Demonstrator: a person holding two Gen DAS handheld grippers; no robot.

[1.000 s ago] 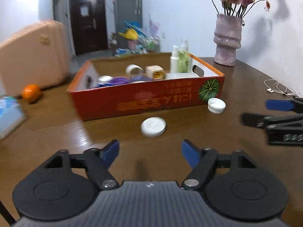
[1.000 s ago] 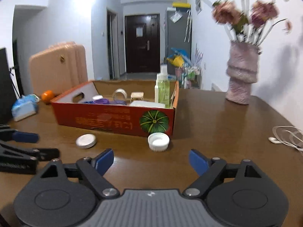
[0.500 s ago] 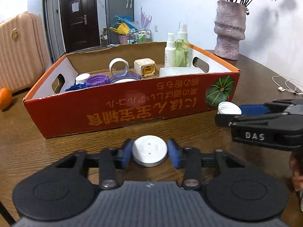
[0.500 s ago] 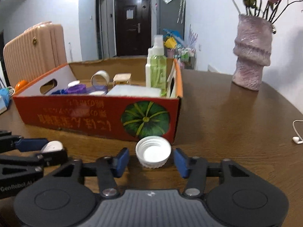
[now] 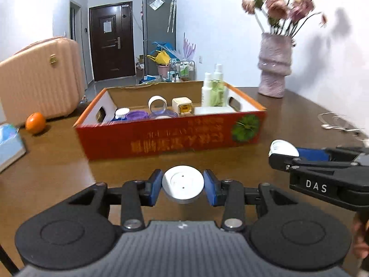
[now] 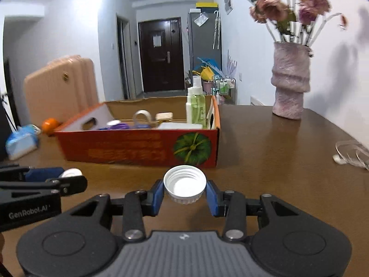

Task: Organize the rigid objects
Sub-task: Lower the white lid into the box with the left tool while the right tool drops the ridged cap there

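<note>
My left gripper (image 5: pixel 183 185) is shut on a flat white lid (image 5: pixel 183 181), which hangs just above the brown table, in front of the red cardboard box (image 5: pixel 170 138). In the right wrist view my right gripper (image 6: pixel 184 190) has its blue pads on both sides of a ribbed white cap (image 6: pixel 184 182), open side up; its jaws are still closing on it. Each gripper shows in the other's view: the right gripper (image 5: pixel 283 154) to the right, the left gripper (image 6: pixel 66 177) to the left. The two are level with each other, a short way before the box (image 6: pixel 138 150).
The box holds spray bottles (image 5: pixel 214 87), a tape roll (image 5: pixel 157 102), purple lids and a white tray. A pink vase (image 5: pixel 274 69) stands at the back right, earphones (image 5: pixel 336 122) lie at the right. An orange (image 5: pixel 35 120), a tissue pack (image 5: pixel 9 143) and a suitcase (image 5: pixel 39 78) are at the left.
Both grippers went from wide open to closed, the left on the flat lid, the right on the ribbed cap. Since the grip both have drawn back from the box, with the caps off the table.
</note>
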